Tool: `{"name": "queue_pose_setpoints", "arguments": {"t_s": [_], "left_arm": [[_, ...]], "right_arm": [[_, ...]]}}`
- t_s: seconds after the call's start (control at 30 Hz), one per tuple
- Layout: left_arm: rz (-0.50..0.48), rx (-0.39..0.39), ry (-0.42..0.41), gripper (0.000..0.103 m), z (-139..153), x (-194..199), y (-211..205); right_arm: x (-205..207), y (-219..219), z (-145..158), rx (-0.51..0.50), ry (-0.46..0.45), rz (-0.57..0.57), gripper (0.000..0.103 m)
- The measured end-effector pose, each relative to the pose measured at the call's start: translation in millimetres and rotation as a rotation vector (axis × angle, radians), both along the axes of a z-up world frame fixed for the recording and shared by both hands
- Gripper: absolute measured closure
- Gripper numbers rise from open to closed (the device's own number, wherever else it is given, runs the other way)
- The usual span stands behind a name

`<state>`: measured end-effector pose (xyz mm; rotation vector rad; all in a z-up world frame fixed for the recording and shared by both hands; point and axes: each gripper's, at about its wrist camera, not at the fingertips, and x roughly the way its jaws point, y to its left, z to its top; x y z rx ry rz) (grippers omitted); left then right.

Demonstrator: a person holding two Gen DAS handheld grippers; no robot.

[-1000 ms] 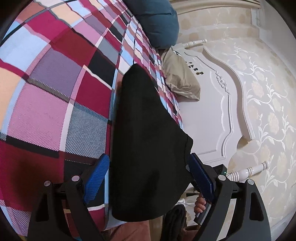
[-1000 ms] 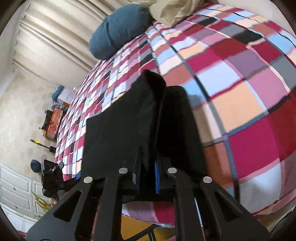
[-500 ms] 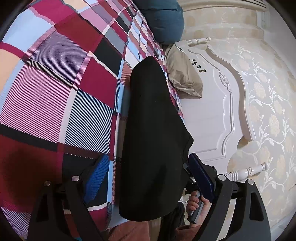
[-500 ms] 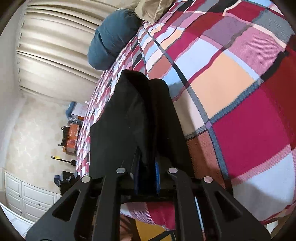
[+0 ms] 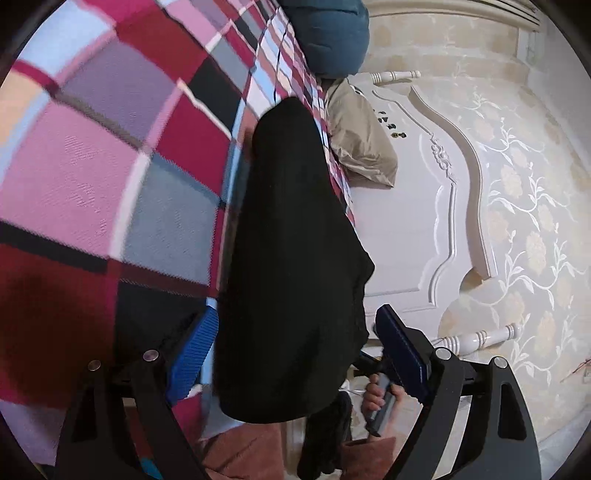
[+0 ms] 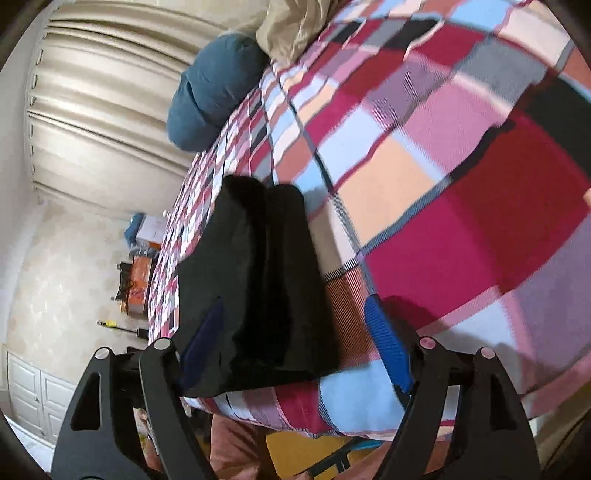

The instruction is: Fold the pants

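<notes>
Plaid bedspread (image 6: 461, 206) beneath black folded pants (image 6: 255, 291), near bedspread's front edge; left gripper (image 5: 295, 350) and right gripper (image 6: 291, 343) both spread wide, holding nothing; best to press layers flat, square edges

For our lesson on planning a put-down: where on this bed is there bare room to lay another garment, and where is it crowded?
Free: the wide stretch of plaid red, pink and blue bedspread on the far side of the folded black pants from the bed's edge. Crowded: the head end, where the round teal cushion and the beige pillow lie, and the edge strip under the pants.
</notes>
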<state>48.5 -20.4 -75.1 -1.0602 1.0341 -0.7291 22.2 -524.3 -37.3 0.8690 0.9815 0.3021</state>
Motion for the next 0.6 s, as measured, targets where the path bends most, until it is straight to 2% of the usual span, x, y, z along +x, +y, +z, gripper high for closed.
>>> {"name": "queue_pose_setpoints", "arguments": {"t_s": [0.13,0.3,0.47,0.53,0.57,0.6], "left_arm": [[-0.009,0.018,-0.007,0.016,-2,-3,-11],[-0.001,0.018,-0.021,0.016,0,-8,-14],[0.011,-0.019,0.002,0.016,-11,-6,-11],[0.009,0.001,0.013,0.017,-10,-4,-15],[0.003,0.029,0.014,0.021,-8,-3,-18],[0.005,0.067,0.015,0.039,-8,-4,-20]], "right_arm": [[11,18,-15,0.060,0.018,0.057,0.021],[22,32,-12,0.034,0.013,0.110,0.019],[27,36,-11,0.019,0.020,0.142,0.019],[28,38,-10,-0.001,0.024,0.147,0.023],[29,40,-9,-0.017,0.026,0.151,0.025],[29,42,-9,-0.040,0.029,0.155,0.029]]}}
